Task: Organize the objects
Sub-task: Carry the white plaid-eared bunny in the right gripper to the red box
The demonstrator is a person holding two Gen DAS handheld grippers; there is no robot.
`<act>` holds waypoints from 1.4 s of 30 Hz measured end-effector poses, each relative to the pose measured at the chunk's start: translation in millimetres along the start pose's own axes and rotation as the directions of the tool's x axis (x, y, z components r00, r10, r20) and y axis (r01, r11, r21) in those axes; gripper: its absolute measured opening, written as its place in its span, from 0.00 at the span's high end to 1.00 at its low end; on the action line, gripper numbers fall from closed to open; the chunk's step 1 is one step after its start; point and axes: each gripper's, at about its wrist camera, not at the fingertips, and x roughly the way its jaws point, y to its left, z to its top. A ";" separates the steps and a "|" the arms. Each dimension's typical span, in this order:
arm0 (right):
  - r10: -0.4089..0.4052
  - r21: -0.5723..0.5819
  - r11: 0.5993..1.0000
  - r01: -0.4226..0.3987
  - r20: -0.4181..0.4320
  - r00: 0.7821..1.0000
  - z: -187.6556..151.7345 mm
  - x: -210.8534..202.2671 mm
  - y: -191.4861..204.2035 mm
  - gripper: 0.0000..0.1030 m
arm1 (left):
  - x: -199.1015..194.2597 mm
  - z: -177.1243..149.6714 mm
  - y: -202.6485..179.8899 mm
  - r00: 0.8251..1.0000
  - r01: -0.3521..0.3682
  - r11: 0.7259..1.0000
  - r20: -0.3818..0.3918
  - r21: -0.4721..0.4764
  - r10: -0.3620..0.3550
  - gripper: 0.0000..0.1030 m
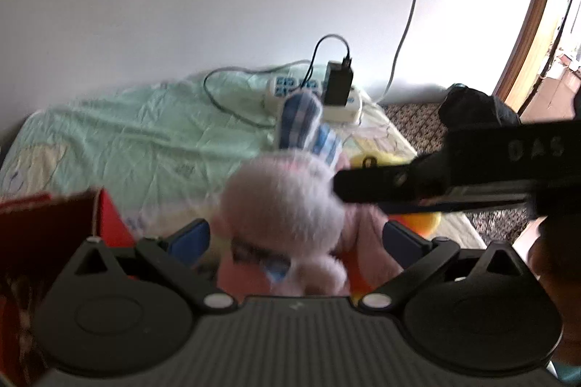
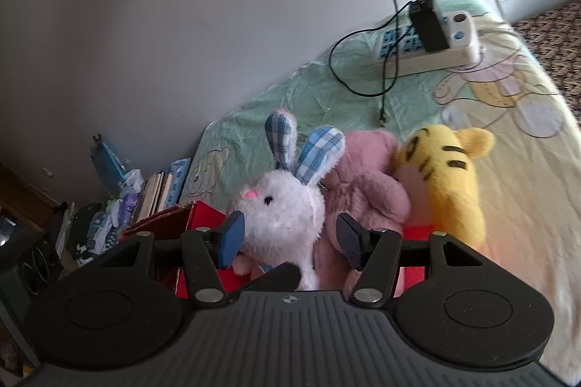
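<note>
A white plush bunny (image 2: 283, 212) with blue plaid ears sits in an open red box (image 2: 203, 216) beside a pink plush (image 2: 366, 191) and a yellow striped tiger plush (image 2: 446, 183). My right gripper (image 2: 290, 238) is open around the bunny's head. Its left pad brushes the fur, and its right pad stands off in front of the pink plush. In the left wrist view the bunny (image 1: 279, 205) is blurred and lies between the wide-open fingers of my left gripper (image 1: 296, 234), with neither pad touching it. The right gripper (image 1: 363, 191) reaches in from the right, and the red box (image 1: 109, 223) shows at the left.
The box stands on a bed with a pale green and yellow cartoon sheet (image 2: 508, 169). A white power strip (image 2: 406, 60) with a black adapter (image 2: 428, 24) and cable lies near the wall. Books (image 2: 159, 191) and clutter fill the left; a black bag (image 1: 472, 107) lies on patterned carpet.
</note>
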 end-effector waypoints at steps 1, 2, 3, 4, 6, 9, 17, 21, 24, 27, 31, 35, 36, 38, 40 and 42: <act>0.017 0.006 1.000 -0.017 -0.012 1.000 1.3 4.7 0.2 0.42 | 3.1 1.2 0.2 1.000 -0.001 1.000 0.006 0.000 0.001 0.03; 0.033 0.016 0.999 -0.033 -0.020 0.999 2.3 8.6 0.5 0.41 | 11.2 3.5 1.2 1.000 0.000 1.000 -0.003 -0.001 0.000 0.05; 0.047 0.020 0.999 -0.047 -0.027 0.999 1.8 11.6 -1.6 0.41 | 14.4 3.4 2.5 1.000 0.011 1.000 -0.013 -0.006 -0.011 0.08; 0.053 0.023 0.998 -0.052 -0.029 0.998 2.4 14.3 -1.4 0.41 | 18.4 3.1 3.9 1.000 0.021 1.000 -0.022 -0.010 -0.021 0.09; 0.046 0.028 0.999 -0.045 -0.034 0.998 2.4 18.7 -3.2 0.40 | 23.2 1.5 5.1 0.999 0.022 1.000 -0.029 -0.008 -0.022 0.14; 0.045 0.047 0.998 -0.043 -0.036 0.998 0.0 23.0 -6.3 0.42 | 28.2 -0.4 8.2 0.999 0.024 1.000 -0.038 -0.015 -0.025 0.18; 0.077 0.030 0.997 -0.076 -0.015 0.997 -1.4 6.7 1.3 0.53 | 4.5 -0.2 14.1 0.999 0.041 0.996 0.001 -0.077 -0.041 0.29; 0.112 -0.018 0.994 -0.112 -0.003 0.994 -7.5 -14.3 16.7 0.53 | -27.2 -2.7 9.6 0.998 0.054 0.993 0.050 -0.103 -0.048 0.30; 0.143 -0.044 0.989 -0.143 -0.006 0.990 -15.0 -31.8 26.8 0.53 | -55.0 -9.4 2.9 0.995 0.055 0.992 0.089 -0.116 -0.044 0.30; 0.163 -0.088 0.982 -0.164 -0.022 0.986 -24.2 -43.4 37.9 0.53 | -79.3 -18.6 -5.0 0.994 0.033 0.993 0.108 -0.115 -0.021 0.30; 0.209 -0.143 0.966 -0.215 -0.053 0.976 -35.9 -50.1 55.0 0.53 | -111.1 -34.4 -8.0 0.989 -0.011 0.992 0.142 -0.125 0.029 0.30; 0.280 -0.178 0.941 -0.289 -0.075 0.957 -41.8 -40.6 80.4 0.53 | -144.4 -43.1 2.2 0.975 -0.080 0.986 0.197 -0.145 0.108 0.30; 0.296 -0.182 0.935 -0.306 -0.078 0.952 -42.5 -35.9 88.2 0.53 | -151.0 -43.0 6.7 0.971 -0.095 0.984 0.206 -0.148 0.125 0.30; 0.331 -0.190 0.921 -0.341 -0.083 0.940 -44.1 -24.2 105.1 0.53 | -166.8 -44.2 20.8 0.961 -0.121 0.981 0.230 -0.153 0.154 0.30; 0.358 -0.188 0.910 -0.370 -0.095 0.929 -45.2 -7.8 123.2 0.53 | -178.6 -44.9 37.5 0.952 -0.142 0.977 0.247 -0.159 0.179 0.30; 0.373 -0.182 0.904 -0.388 -0.113 0.921 -50.6 7.2 139.4 0.53 | -187.3 -47.5 60.2 0.947 -0.161 0.972 0.253 -0.170 0.200 0.30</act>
